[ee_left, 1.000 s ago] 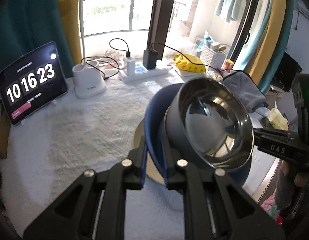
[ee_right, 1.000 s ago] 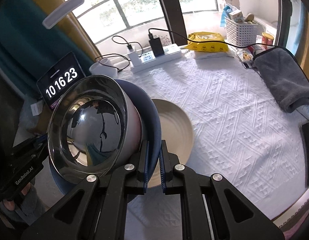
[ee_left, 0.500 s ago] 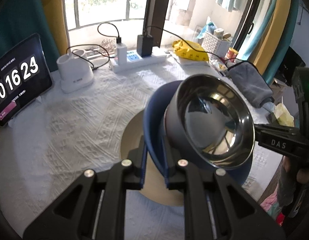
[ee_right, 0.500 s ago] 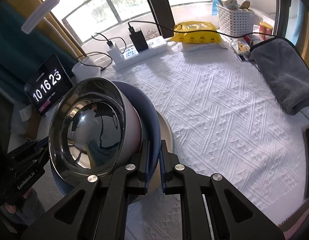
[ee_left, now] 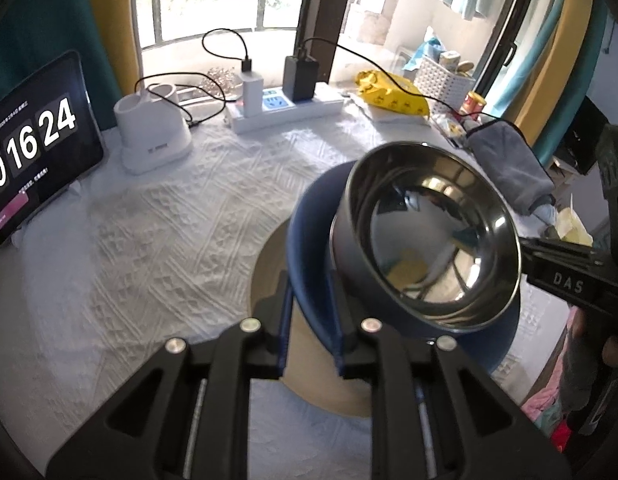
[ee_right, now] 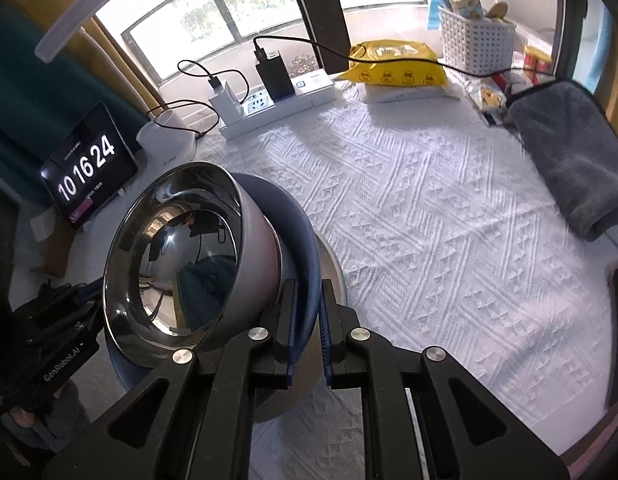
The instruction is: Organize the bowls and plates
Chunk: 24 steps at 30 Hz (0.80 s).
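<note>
A dark blue plate (ee_left: 309, 240) with a stainless steel bowl (ee_left: 425, 232) standing in it is held between both grippers over a beige plate (ee_left: 269, 264) that lies on the white tablecloth. My left gripper (ee_left: 311, 312) is shut on the blue plate's near rim. My right gripper (ee_right: 309, 312) is shut on the blue plate's (ee_right: 305, 240) opposite rim, with the steel bowl (ee_right: 177, 252) to its left and the beige plate (ee_right: 333, 268) just below. The beige plate is mostly hidden by the blue plate.
A tablet clock (ee_left: 29, 144) stands at the left edge. A white charger stand (ee_left: 153, 132), a power strip (ee_left: 285, 108) with cables, a yellow packet (ee_right: 397, 64), a white basket (ee_right: 477, 40) and a grey towel (ee_right: 569, 152) line the back and right of the table.
Both grippers have lowered the blue plate with the bowl toward the beige plate. The beige plate now shows larger under it.
</note>
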Motion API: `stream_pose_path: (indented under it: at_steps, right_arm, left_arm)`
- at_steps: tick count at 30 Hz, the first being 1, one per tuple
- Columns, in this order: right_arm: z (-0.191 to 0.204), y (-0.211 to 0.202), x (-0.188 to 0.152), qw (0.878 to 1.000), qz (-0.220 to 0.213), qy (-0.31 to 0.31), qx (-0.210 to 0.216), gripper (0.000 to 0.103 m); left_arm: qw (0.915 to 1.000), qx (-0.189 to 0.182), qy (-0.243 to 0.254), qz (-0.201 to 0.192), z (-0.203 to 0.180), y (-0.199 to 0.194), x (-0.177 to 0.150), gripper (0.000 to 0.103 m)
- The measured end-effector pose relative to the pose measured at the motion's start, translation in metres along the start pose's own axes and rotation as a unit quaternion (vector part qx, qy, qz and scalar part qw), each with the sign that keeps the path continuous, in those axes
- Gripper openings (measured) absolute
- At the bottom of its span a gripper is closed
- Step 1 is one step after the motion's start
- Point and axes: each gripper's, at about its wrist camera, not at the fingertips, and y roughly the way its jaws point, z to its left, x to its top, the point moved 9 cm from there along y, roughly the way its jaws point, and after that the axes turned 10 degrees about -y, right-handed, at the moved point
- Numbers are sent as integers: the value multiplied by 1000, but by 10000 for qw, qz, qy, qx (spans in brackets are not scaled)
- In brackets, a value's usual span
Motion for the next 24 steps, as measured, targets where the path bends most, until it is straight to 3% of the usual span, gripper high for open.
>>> stream_pose_path:
  at_steps: [5,10,15,17,22,24]
  right_arm:
    - [-2,0,-2,10000,-6,52,2,12]
    - [-6,-1,-3,9998,-25,169,33,21]
    - [-6,-4,-5,9998,-41,177,-3,25]
    - [-6,-7,-6,9998,-78,168,-22,26]
    - [-5,-18,-7,9996,-209,140,-87,36]
    - [-3,-23,-8,9995,-261,92,-130,37]
  left_arm:
    - [10000,-24,-61,34,0,-1,-1,18]
    - [9999,-28,-119,39,2,-3,-2,19]
    - [9995,126,-192,-237,6,-14,0,22]
    - [9988,214,-184,-400,8,-21,1,25]
    - [9972,297,-178,-662,9,-38,2,43]
    - [9965,328,-136,-752,8,-45,0,44]
